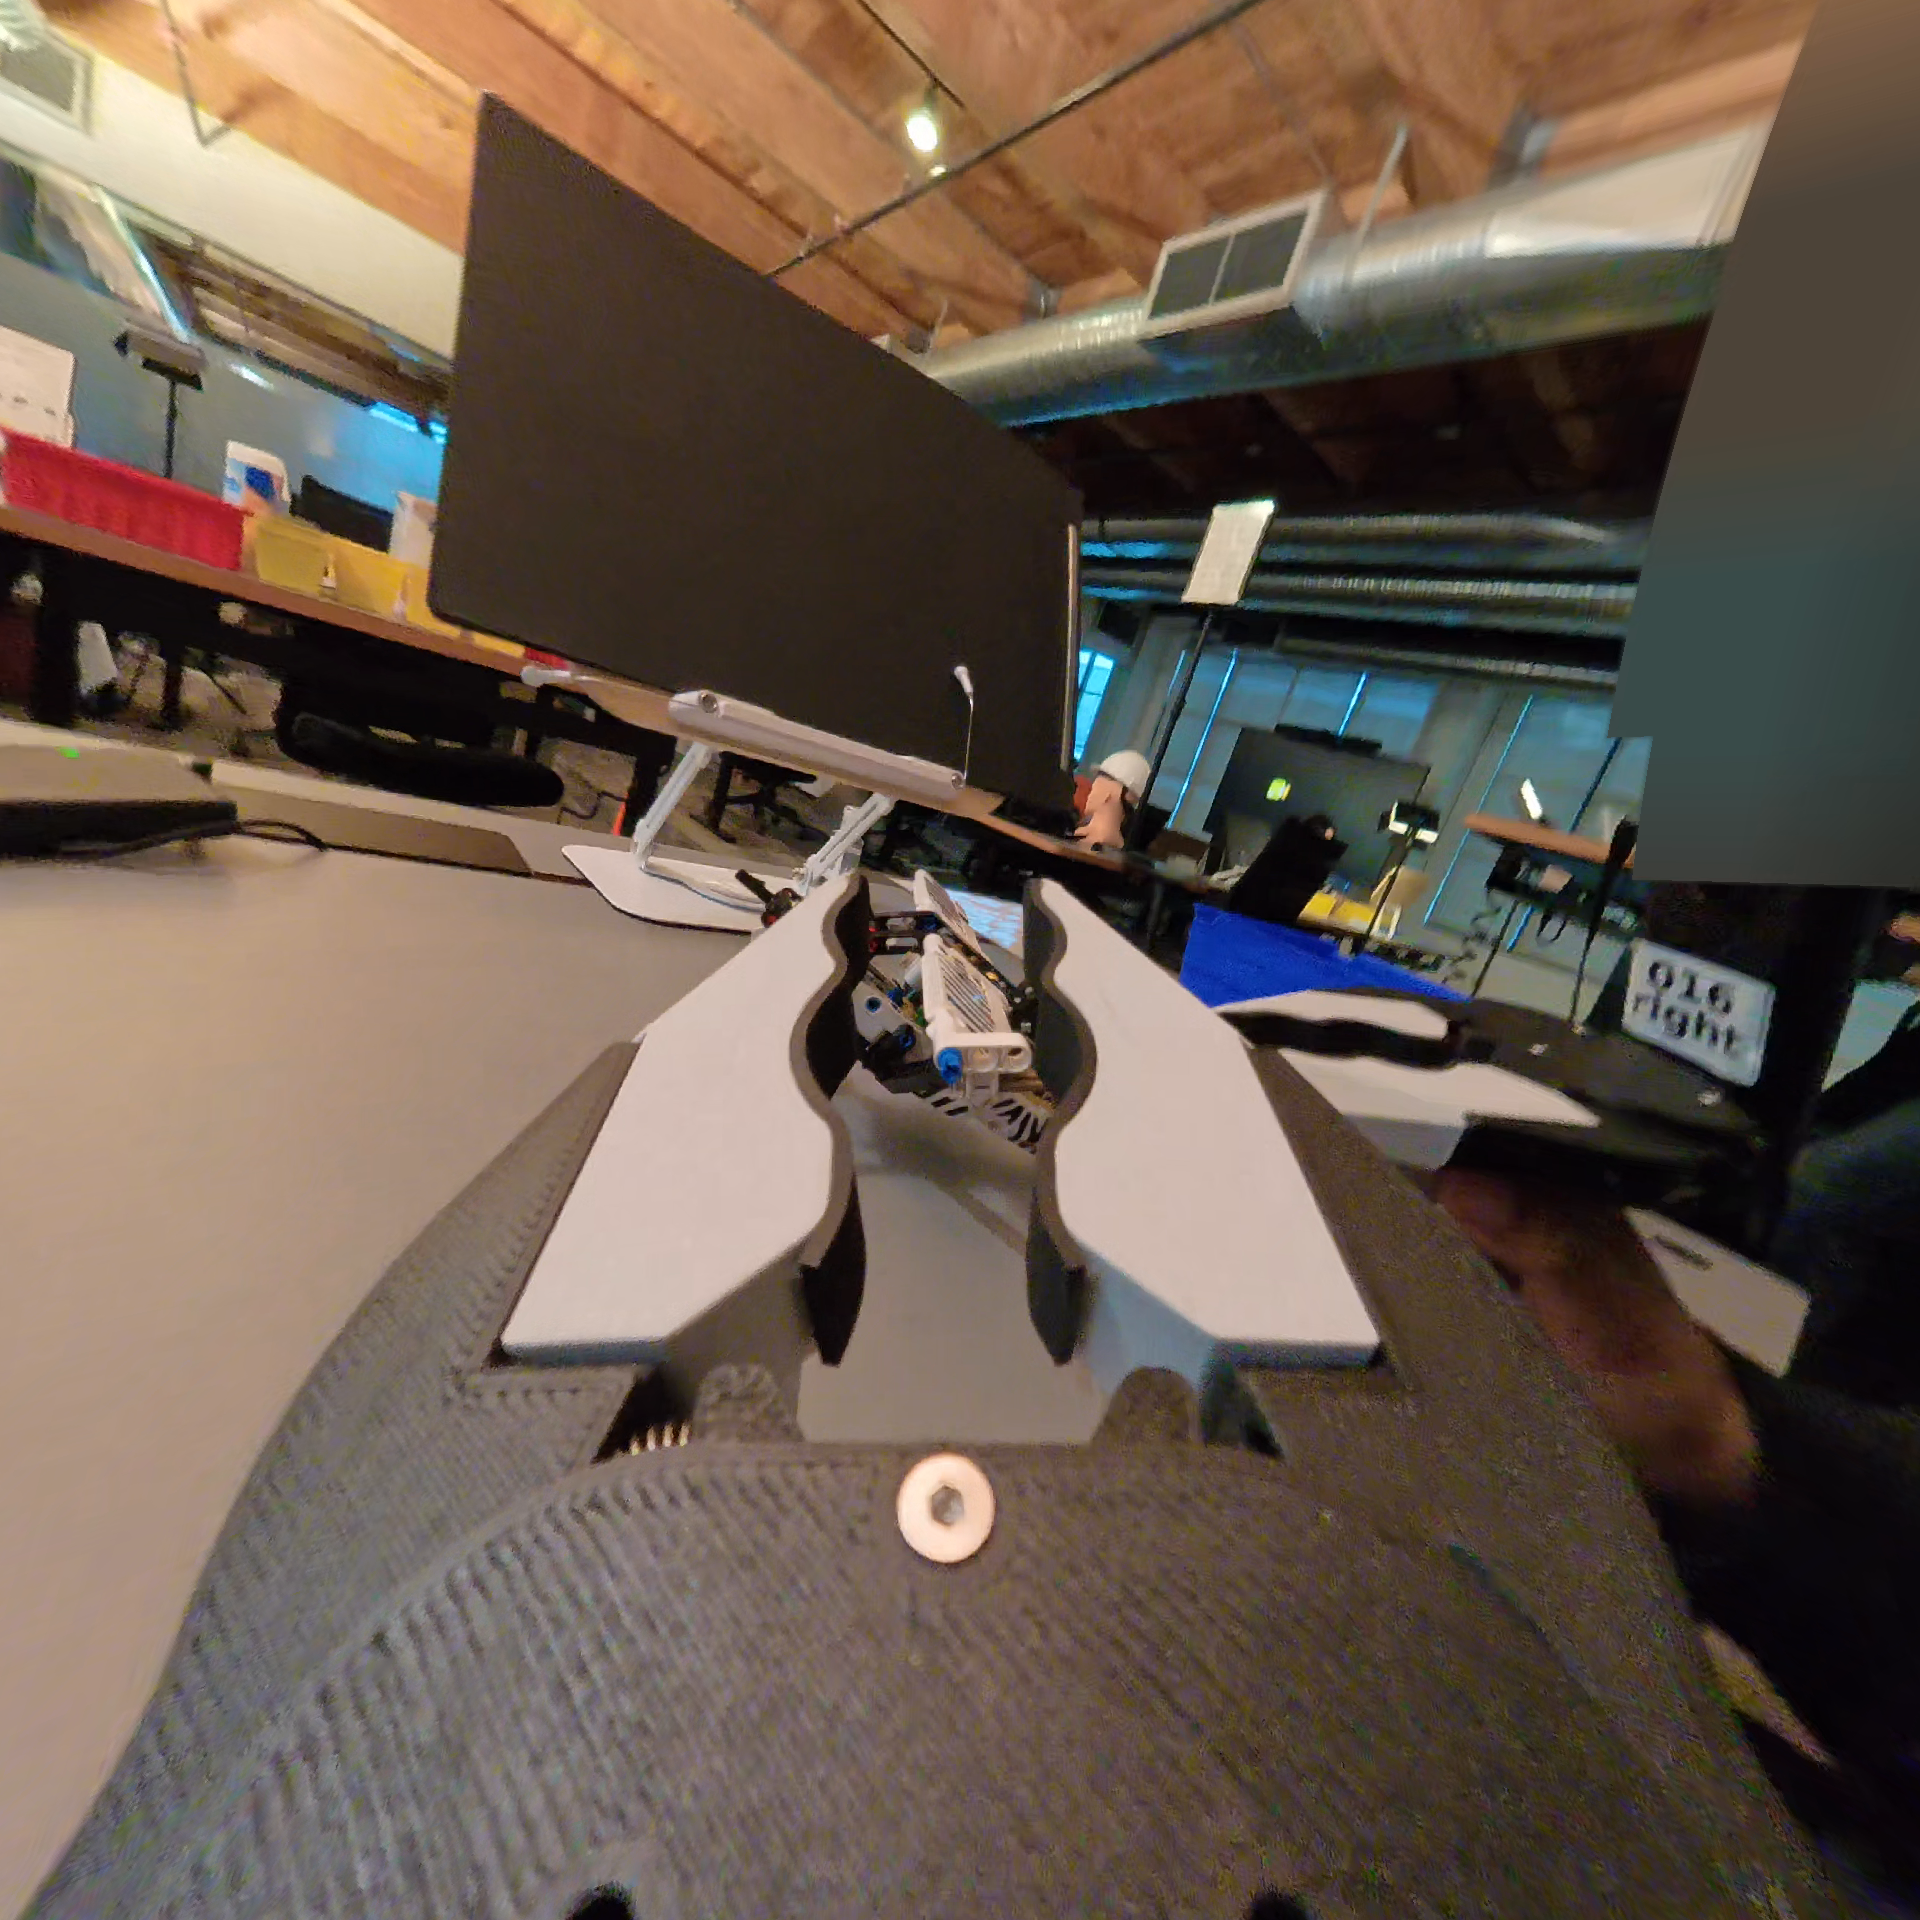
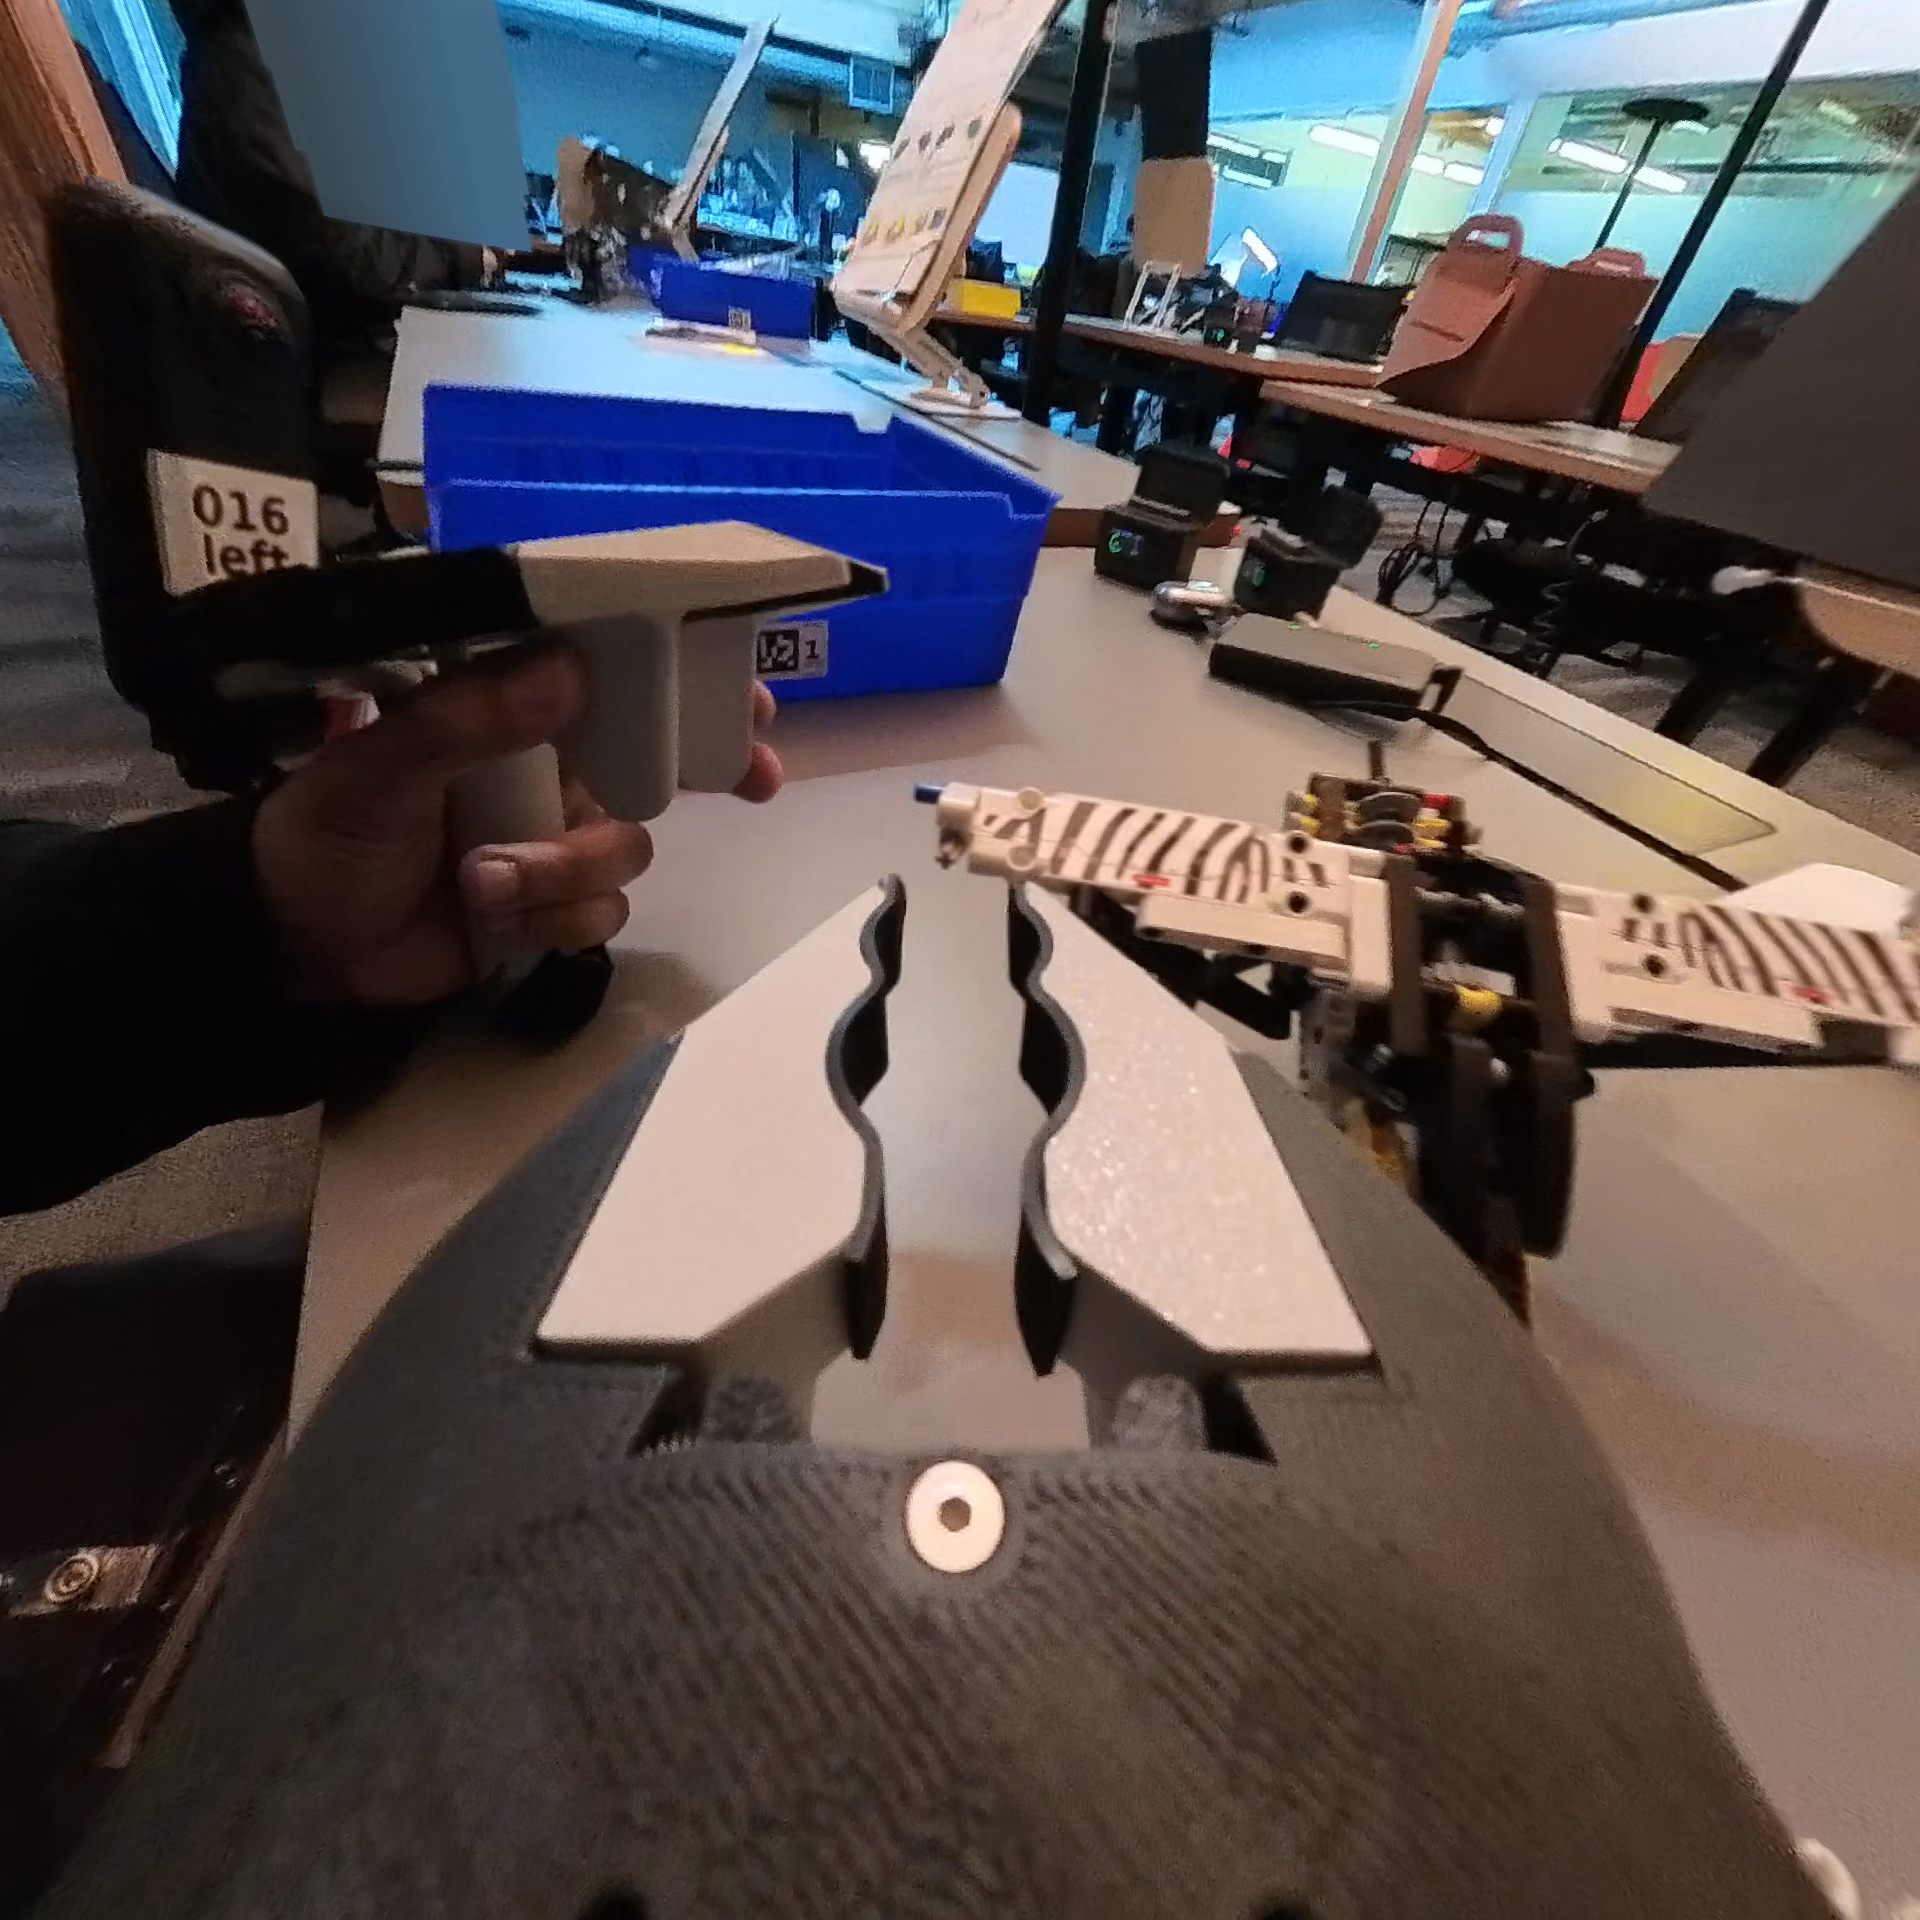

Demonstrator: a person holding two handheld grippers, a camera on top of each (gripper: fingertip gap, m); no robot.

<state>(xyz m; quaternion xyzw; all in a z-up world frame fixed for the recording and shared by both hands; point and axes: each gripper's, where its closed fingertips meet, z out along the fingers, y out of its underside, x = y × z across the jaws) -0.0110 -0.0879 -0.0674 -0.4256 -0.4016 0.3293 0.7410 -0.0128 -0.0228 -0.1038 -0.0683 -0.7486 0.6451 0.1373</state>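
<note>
A brick-built model (image 2: 1195,852) with white zebra-striped beams and a black frame stands on the grey table (image 2: 1714,1403). My right gripper (image 2: 956,894) is open with nothing between its fingers. Its right fingertip (image 2: 1023,914) lies just under the model's left end, and I cannot tell if they touch. My left gripper (image 1: 945,894) is open, and the model (image 1: 966,1008) shows end-on just beyond its tips. In the right wrist view the left gripper (image 2: 862,582) is held in a hand (image 2: 416,883), left of the model and apart from it. The right gripper (image 1: 1351,1039) shows at the right of the left wrist view.
A blue bin (image 2: 727,520) stands behind the left gripper. A black monitor (image 1: 748,540) on a white stand is at the back. A black box with a cable (image 2: 1320,655) and two small black devices (image 2: 1153,520) lie beyond the model. Left tips to right tips: about 8 cm.
</note>
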